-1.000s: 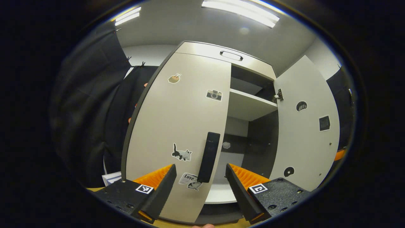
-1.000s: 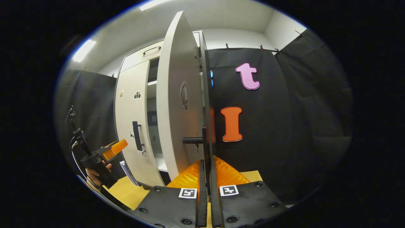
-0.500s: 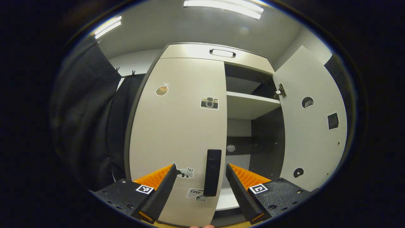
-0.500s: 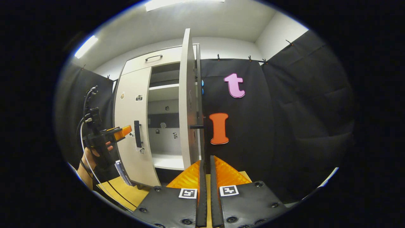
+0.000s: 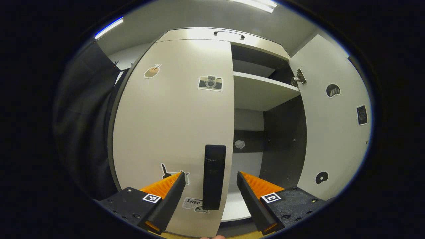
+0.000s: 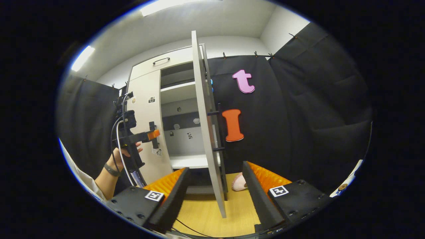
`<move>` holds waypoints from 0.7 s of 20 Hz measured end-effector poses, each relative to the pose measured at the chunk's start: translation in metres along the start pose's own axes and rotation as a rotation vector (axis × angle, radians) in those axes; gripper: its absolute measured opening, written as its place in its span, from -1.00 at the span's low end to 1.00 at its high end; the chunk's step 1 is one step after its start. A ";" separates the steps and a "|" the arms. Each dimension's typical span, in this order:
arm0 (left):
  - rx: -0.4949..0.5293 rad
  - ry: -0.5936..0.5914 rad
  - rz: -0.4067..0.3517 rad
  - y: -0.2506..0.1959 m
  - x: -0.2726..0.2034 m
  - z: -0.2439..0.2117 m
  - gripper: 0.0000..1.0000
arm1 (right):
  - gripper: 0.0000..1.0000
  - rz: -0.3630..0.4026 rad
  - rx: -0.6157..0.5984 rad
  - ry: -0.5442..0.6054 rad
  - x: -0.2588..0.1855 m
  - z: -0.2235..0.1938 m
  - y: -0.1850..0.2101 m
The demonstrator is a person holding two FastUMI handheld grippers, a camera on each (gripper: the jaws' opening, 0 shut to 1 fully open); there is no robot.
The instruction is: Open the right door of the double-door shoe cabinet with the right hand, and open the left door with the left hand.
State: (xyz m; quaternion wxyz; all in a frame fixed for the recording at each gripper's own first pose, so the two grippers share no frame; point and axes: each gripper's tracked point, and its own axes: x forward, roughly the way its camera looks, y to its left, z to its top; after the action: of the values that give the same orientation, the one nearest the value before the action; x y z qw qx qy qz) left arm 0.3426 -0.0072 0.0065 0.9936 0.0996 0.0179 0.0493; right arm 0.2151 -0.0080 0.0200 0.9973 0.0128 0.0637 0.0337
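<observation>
tall beige double-door shoe cabinet (image 5: 186,109) straight ahead, its left door (image 5: 172,126) closed, right door (image 6: 204,126) swung wide open, left gripper (image 5: 211,199) fingers apart straddling black bar handle (image 5: 213,176) without touching, right gripper (image 6: 214,196) fingers apart either side of open door's edge

The shoe cabinet (image 6: 146,99) is carried by a wooden floor (image 6: 202,215); a pale pink object (image 6: 237,182) is seen lying right of the open door.
</observation>
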 end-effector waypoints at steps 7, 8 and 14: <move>-0.011 -0.014 0.015 0.003 0.020 0.003 0.88 | 0.93 -0.063 -0.029 -0.016 -0.005 0.004 -0.016; -0.011 -0.006 0.035 0.008 0.021 0.003 0.89 | 0.93 -0.073 -0.032 -0.013 -0.006 0.003 -0.018; -0.009 -0.029 0.077 0.018 0.022 0.004 0.68 | 0.93 -0.100 -0.047 -0.005 -0.008 0.002 -0.024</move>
State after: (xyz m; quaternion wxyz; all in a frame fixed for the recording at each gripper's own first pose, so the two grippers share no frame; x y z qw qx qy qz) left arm 0.3629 0.0117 0.0130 0.9916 0.0965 -0.0005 0.0860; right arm 0.2093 -0.0327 0.0224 0.9979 -0.0137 0.0609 -0.0148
